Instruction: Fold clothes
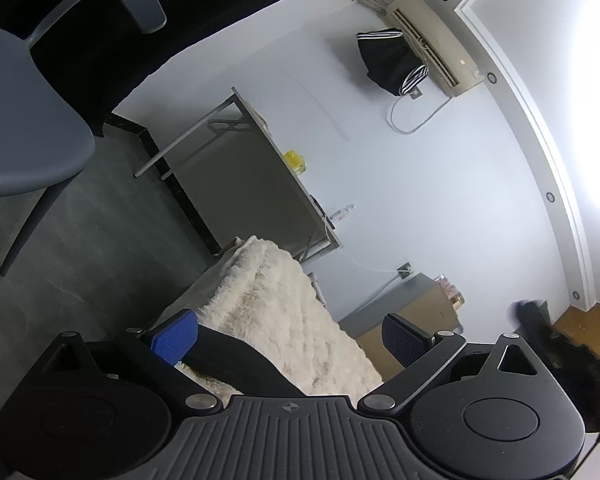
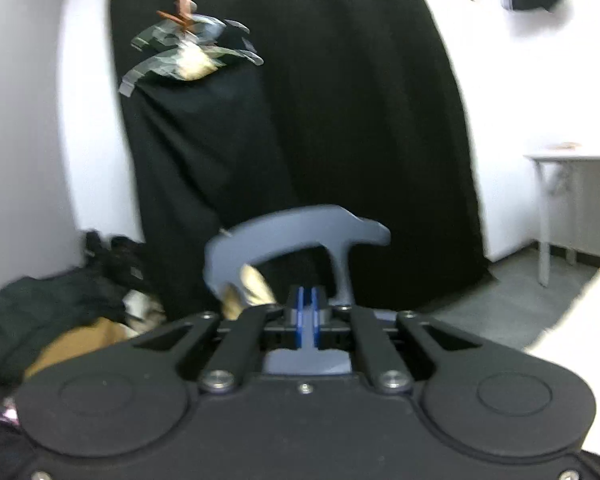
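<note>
Black drape [image 2: 340,120] was noted filling most of the right wrist view. Fleece-covered counter [image 1: 284,312] was recorded running away from the left tool [image 1: 290,338], its far edge dropping to bare floor. Grey chair [image 1: 28,128] was seen near that side, and a heap of dark clothes [image 2: 52,304] lay on the floor by the drape.

The dark garment [image 1: 236,364] was found on the fleece, just inside one blue pad of the left tool, which was spread wide and held nothing. The right tool [image 2: 308,308] was narrow, pads almost together. The view was blurred, so whether anything thin was pinched could not be told.

Judgement: the garment edge should be pinched squarely and kept flat on the fleece. Open room is judged best over the counter, with the chair to be avoided.
</note>
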`<state>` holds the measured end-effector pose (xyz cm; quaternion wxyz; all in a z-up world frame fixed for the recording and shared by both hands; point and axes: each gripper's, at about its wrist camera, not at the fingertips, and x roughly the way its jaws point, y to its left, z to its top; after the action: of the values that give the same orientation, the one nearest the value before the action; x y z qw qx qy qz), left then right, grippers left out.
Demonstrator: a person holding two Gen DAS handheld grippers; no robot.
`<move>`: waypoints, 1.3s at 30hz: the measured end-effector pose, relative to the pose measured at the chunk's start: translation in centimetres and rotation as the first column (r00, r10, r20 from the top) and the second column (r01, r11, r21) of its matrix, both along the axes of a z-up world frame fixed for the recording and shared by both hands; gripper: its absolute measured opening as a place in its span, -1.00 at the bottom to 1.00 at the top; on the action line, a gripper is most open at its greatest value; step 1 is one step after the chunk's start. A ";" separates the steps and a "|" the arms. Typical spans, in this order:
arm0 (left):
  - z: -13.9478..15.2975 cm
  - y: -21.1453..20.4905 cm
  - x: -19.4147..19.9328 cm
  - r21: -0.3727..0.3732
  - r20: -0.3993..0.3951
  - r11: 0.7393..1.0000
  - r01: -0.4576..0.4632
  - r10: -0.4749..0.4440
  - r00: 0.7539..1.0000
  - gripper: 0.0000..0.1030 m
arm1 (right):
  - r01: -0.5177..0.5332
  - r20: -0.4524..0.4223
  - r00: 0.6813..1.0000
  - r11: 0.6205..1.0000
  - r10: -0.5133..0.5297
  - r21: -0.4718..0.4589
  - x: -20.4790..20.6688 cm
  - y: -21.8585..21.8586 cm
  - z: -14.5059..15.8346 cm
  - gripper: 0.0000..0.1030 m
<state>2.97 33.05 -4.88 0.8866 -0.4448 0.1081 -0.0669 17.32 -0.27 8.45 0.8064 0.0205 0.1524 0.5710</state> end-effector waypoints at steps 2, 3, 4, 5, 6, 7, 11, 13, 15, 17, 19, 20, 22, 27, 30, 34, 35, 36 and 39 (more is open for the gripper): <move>0.2 -0.4 0.3 0.034 -0.010 0.999 0.011 -0.011 1.000 0.89 | 0.086 -0.005 0.996 0.993 -0.087 -0.077 -0.4 -0.3 -1.6 -0.18; 0.5 -0.8 0.5 0.063 -0.020 0.998 0.025 -0.024 1.000 0.89 | 0.129 0.000 0.992 0.985 -0.130 -0.113 -0.8 -0.6 -2.5 0.04; 0.7 -1.3 0.7 0.093 -0.028 0.995 0.043 -0.040 0.999 0.89 | 0.167 0.009 0.986 0.974 -0.168 -0.153 -1.2 -1.1 -3.4 0.09; 0.7 -1.6 1.0 0.110 -0.033 0.992 0.054 -0.051 0.998 0.89 | 0.205 0.020 0.978 0.959 -0.205 -0.196 -1.6 -1.7 -4.5 0.09; 0.9 -2.1 1.2 0.133 -0.040 0.988 0.072 -0.068 0.997 0.89 | 0.240 0.034 0.970 0.935 -0.239 -0.261 -2.3 -2.7 -6.1 0.09; 0.9 -2.4 1.4 0.149 -0.045 0.985 0.083 -0.078 0.996 0.89 | 0.259 0.044 0.965 0.911 -0.258 -0.322 -2.9 -3.6 -7.8 0.09; 0.7 -3.1 2.0 0.166 -0.060 0.981 0.100 -0.091 0.994 0.89 | 0.224 0.025 0.971 0.862 -0.240 -0.455 -4.2 -6.0 -12.9 0.08; 0.5 -3.1 2.1 0.160 -0.067 0.982 0.099 -0.089 0.994 0.89 | 0.196 0.000 0.975 0.866 -0.220 -0.460 -4.0 -6.2 -14.7 0.08; 0.3 -2.9 2.0 0.153 -0.071 0.984 0.092 -0.082 0.994 0.89 | 0.143 -0.063 0.980 0.885 -0.190 -0.444 -2.9 -5.8 -16.2 0.11; 0.2 -2.6 1.8 0.146 -0.070 0.986 0.083 -0.073 0.995 0.89 | 0.046 -0.165 0.978 0.899 -0.130 -0.436 -1.1 -4.9 -17.4 0.14; 0.1 -2.4 1.7 0.141 -0.062 0.987 0.075 -0.067 0.996 0.90 | -0.037 -0.218 0.972 0.861 -0.087 -0.507 0.5 -3.5 -19.0 0.13; 0.2 -2.4 1.6 0.141 -0.060 0.987 0.072 -0.064 0.996 0.90 | -0.050 -0.218 0.973 0.843 -0.080 -0.535 0.6 -3.1 -19.2 -0.05; 0.2 -2.4 1.6 0.144 -0.060 0.987 0.072 -0.064 0.996 0.90 | -0.138 -0.254 0.967 0.795 -0.021 -0.590 0.8 -2.9 -19.0 -0.64; 0.2 -2.7 1.9 0.152 -0.068 0.985 0.083 -0.074 0.995 0.90 | -0.197 -0.207 0.973 0.817 0.098 -0.542 -2.2 -4.8 -15.0 -0.95; 0.3 -2.7 2.0 0.155 -0.070 0.984 0.092 -0.082 0.994 0.90 | -0.232 -0.186 0.970 0.825 0.157 -0.515 -3.6 -5.3 -12.4 -0.95; 0.2 -2.5 1.9 0.142 -0.063 0.986 0.090 -0.081 0.995 0.90 | -0.185 -0.142 0.980 0.884 0.136 -0.430 -2.2 -7.3 -8.9 -0.95; 0.2 -2.5 1.9 0.139 -0.063 0.986 0.090 -0.082 0.995 0.90 | -0.118 -0.116 0.990 0.893 0.074 -0.435 -1.1 -7.9 -8.5 -0.95; 0.2 -2.5 2.0 0.139 -0.065 0.986 0.091 -0.082 0.995 0.90 | -0.036 -0.093 0.996 0.884 -0.009 -0.466 0.3 -8.3 -8.6 -0.92; 0.3 -2.7 1.9 0.149 -0.066 0.984 0.093 -0.084 0.994 0.90 | 0.222 -0.025 0.955 0.770 -0.295 -0.598 5.0 -8.8 -10.9 -0.75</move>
<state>4.88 30.39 -4.55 0.9104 -0.3725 0.1588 -0.0847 22.34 -9.02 -2.47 0.8332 -0.1763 0.3647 0.3764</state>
